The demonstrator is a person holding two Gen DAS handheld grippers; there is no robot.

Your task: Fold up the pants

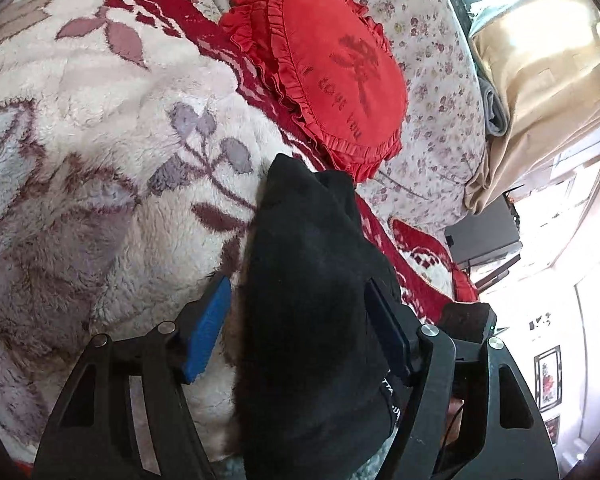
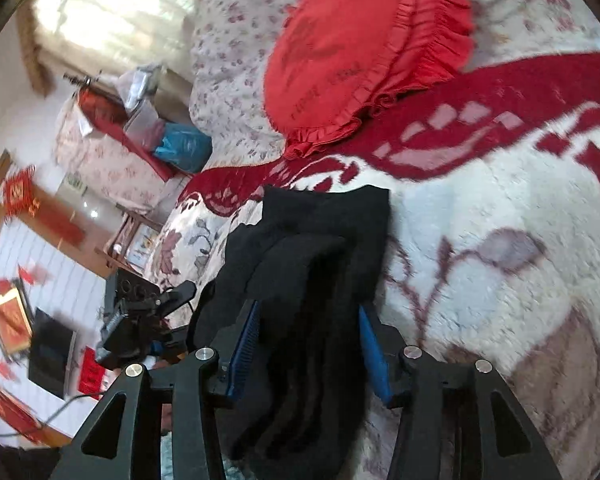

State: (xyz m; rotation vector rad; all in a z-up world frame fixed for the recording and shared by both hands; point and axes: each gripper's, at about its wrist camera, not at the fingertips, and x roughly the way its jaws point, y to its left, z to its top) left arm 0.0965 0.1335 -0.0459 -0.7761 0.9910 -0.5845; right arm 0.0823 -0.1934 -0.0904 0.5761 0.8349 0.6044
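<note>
The black pants [image 1: 304, 288] are bunched between the blue pads of my left gripper [image 1: 296, 320], whose jaws stand wide with the cloth draped against the right pad. In the right wrist view the black pants [image 2: 316, 248] lie folded in layers on the fluffy floral blanket [image 2: 500, 280] and run between the blue pads of my right gripper [image 2: 308, 340], jaws apart around the cloth. The left gripper's body [image 2: 140, 320] shows to the left of the pants there.
A red ruffled round cushion [image 1: 332, 72] lies on the flowered sheet [image 1: 432, 100] beyond the pants; it also shows in the right wrist view [image 2: 364, 48]. A beige curtain [image 1: 540, 100] and the bed edge are at the right. Room furniture [image 2: 48, 344] lies left.
</note>
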